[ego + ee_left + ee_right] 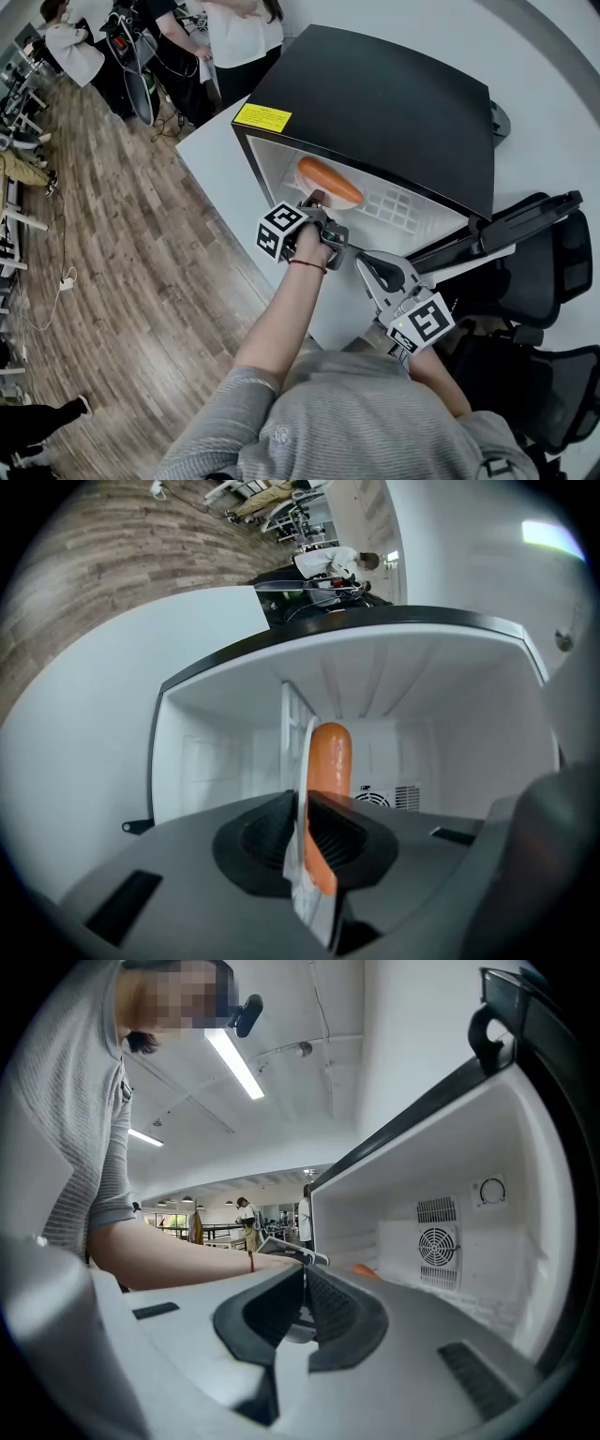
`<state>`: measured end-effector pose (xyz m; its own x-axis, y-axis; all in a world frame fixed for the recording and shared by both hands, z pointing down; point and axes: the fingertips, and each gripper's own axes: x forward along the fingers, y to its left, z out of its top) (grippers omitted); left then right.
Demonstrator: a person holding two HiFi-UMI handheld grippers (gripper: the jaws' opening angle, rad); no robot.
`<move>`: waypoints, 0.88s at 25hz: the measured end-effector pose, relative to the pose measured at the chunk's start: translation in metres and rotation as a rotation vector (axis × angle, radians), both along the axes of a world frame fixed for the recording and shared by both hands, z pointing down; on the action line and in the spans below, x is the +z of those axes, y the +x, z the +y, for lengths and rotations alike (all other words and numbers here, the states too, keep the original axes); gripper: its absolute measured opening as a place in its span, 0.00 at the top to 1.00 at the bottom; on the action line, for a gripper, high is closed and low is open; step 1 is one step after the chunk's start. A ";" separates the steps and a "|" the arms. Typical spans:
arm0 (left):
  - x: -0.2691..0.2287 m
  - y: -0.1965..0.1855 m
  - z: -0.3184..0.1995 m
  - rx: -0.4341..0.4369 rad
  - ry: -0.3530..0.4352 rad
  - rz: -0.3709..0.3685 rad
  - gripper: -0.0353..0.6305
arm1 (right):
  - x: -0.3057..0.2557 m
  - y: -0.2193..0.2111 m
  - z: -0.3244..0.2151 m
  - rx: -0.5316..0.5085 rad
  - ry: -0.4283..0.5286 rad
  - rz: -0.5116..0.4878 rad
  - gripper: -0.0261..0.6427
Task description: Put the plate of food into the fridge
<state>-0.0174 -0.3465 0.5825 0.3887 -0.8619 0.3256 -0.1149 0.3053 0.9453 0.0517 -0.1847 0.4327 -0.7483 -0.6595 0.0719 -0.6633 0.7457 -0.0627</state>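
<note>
A white plate carrying an orange sausage is clamped edge-on between the pads of my left gripper. In the head view the left gripper holds the plate with its sausage just inside the open black fridge, over the white shelf. My right gripper hangs in front of the fridge opening, to the right of the left one. Its jaws are shut with nothing between them. The right gripper view shows the fridge's white interior and a bit of the sausage.
The fridge stands on a white table, and its door is swung open to the right. Black office chairs stand at the right. A fan vent is on the fridge's back wall. People stand by desks at the far left.
</note>
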 end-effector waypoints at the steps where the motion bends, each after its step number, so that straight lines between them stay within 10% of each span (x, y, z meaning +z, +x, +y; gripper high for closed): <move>1: 0.000 -0.001 0.000 0.003 -0.004 -0.023 0.89 | 0.000 0.000 -0.001 0.000 0.000 -0.001 0.94; 22: -0.003 -0.016 -0.004 0.122 -0.004 -0.653 0.83 | 0.007 0.006 -0.002 0.011 -0.024 -0.004 0.94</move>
